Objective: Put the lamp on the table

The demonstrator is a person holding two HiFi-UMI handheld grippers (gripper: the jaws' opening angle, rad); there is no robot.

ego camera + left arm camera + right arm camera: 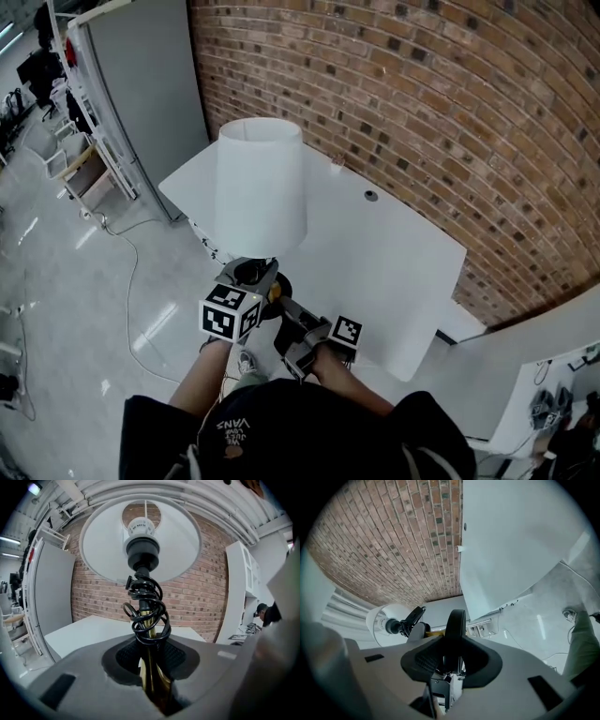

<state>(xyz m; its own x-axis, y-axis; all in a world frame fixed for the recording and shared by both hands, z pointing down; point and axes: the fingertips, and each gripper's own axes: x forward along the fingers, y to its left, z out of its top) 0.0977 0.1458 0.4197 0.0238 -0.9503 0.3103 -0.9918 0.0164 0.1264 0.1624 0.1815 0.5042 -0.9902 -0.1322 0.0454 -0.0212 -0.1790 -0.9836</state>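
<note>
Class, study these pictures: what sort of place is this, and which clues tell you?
Probably an indoor lab or workspace: a bare brick wall, a plain white table, and a polished floor with a loose cable.

The left hand-held gripper [151,660] grips the lamp [142,555] by its brass stem [150,686], black cord [146,611] coiled above.
</note>
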